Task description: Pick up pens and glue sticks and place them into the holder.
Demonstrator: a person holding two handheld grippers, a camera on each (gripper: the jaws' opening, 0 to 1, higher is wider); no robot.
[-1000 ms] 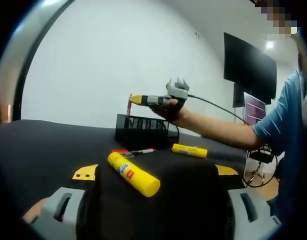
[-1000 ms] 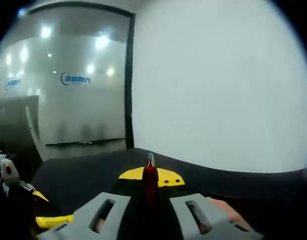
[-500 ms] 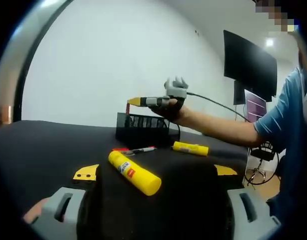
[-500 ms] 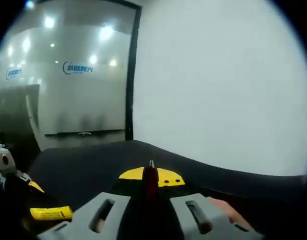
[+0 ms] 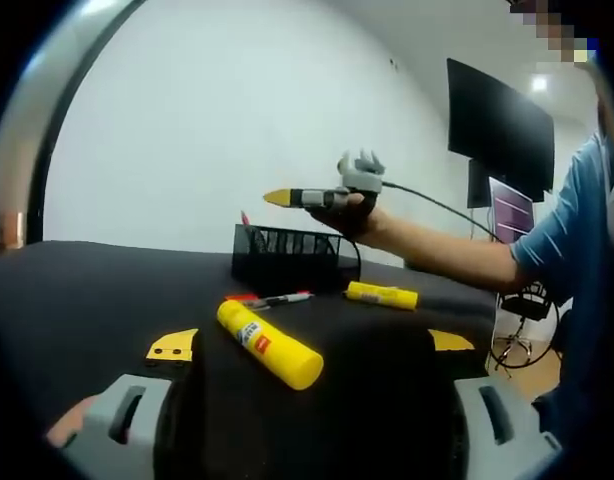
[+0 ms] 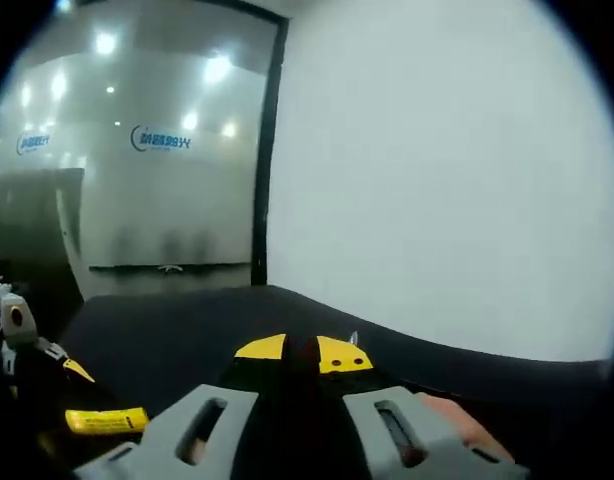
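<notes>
A: Where are your fingers?

B: Your left gripper (image 5: 307,425) sits low over the near edge of the black worktop (image 5: 77,290), its fingers spread wide and holding nothing. Your right gripper (image 5: 287,198) is raised above the holder (image 5: 287,262), carried in your hand (image 5: 355,215). In the right gripper view its yellow-tipped fingers (image 6: 262,348) stand nearly together, with a narrow dark gap between them, and I cannot see anything in that gap.

A: And the holder?

B: It is a black mesh box toward the far edge of the worktop. A red tip (image 5: 246,218) pokes up at its left end, and in the right gripper view a small pale point (image 6: 353,339) shows just past your fingers; I cannot tell what it belongs to.

A: What lies out on the worktop?

B: In the left gripper view, a big yellow glue stick (image 5: 269,344) lies at an angle nearest you, between your left fingers and the holder. Behind it a pen (image 5: 275,300) with a red cap lies just in front of the holder. A second yellow glue stick (image 5: 382,295) lies to the right of the pen, near the holder's right end. From the right gripper view one yellow glue stick (image 6: 107,420) appears low on the left, with your left gripper (image 6: 32,350) just above it.
</notes>
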